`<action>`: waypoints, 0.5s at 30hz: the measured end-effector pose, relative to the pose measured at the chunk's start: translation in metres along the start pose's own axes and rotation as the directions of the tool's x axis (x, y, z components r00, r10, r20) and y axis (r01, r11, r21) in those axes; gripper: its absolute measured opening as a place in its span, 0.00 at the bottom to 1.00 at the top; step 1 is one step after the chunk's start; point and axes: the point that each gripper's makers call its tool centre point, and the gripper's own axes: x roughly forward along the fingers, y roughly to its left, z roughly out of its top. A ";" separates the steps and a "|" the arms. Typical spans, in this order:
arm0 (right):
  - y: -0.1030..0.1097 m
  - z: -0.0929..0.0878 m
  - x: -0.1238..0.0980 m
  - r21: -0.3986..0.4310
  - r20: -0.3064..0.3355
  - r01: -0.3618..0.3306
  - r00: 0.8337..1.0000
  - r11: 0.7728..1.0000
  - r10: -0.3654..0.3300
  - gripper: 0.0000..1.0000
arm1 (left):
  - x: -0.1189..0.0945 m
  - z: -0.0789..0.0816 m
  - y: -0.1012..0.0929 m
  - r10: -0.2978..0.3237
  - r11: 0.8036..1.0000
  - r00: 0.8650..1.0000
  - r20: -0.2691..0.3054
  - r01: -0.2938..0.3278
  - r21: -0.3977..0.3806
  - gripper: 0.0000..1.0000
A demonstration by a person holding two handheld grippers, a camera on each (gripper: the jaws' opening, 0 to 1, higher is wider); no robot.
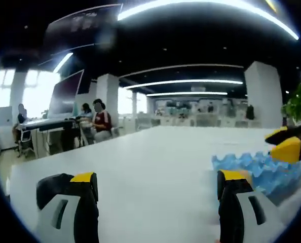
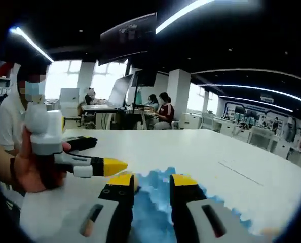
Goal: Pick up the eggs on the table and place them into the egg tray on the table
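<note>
A broad white table (image 1: 155,162) runs back into an open-plan office with white pillars (image 1: 264,93), long ceiling light strips (image 1: 191,82) and bright windows (image 1: 34,91). In the left gripper view, people (image 1: 101,120) sit at desks far off on the left, near a large dark monitor (image 1: 65,94), and a green plant (image 1: 297,104) stands at the right edge.

The left gripper (image 1: 158,185) hovers low over bare tabletop with its 2 yellow-tipped jaws spread wide and nothing between them. The blue egg tray (image 1: 264,169) lies on the table just beyond and to the right of its right jaw; the other gripper's yellow tip reaches in above the tray's far right side.

In the right gripper view, the right gripper (image 2: 151,183) points down over the same blue egg tray (image 2: 153,202), its 2 jaws a narrow gap apart with only tray showing in that gap; whether it holds anything I cannot tell. A hand (image 2: 24,167) at the left grips the left gripper's handle, its yellow tip just left of the tray. I cannot make out any egg in the blur.
</note>
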 end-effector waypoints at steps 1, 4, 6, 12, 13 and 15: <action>-0.014 -0.006 -0.007 -0.025 -0.039 0.026 0.999 0.999 -0.027 0.28 | -0.001 0.000 0.000 -0.003 1.000 1.000 0.001 0.003 -0.004 1.00; -0.072 -0.055 -0.046 -0.010 -0.245 0.098 0.965 0.995 -0.097 0.26 | -0.007 0.007 -0.008 -0.077 0.995 0.997 0.017 0.078 -0.060 1.00; -0.088 -0.069 -0.063 0.081 -0.278 0.100 0.958 0.992 -0.074 0.26 | -0.012 0.015 -0.016 -0.136 0.986 0.989 0.051 0.140 -0.090 1.00; -0.101 -0.079 -0.104 0.225 -0.207 0.006 0.977 0.974 0.042 0.21 | -0.036 0.034 -0.056 -0.344 0.938 0.932 0.112 0.347 -0.010 1.00; -0.099 -0.084 -0.104 0.237 -0.228 -0.009 0.972 0.971 0.065 0.22 | -0.041 0.036 -0.064 -0.386 0.922 0.916 0.113 0.387 0.008 1.00; -0.095 -0.092 -0.105 0.192 -0.278 -0.034 0.956 0.981 0.087 0.23 | -0.053 0.037 -0.083 -0.486 0.874 0.867 0.108 0.485 0.040 1.00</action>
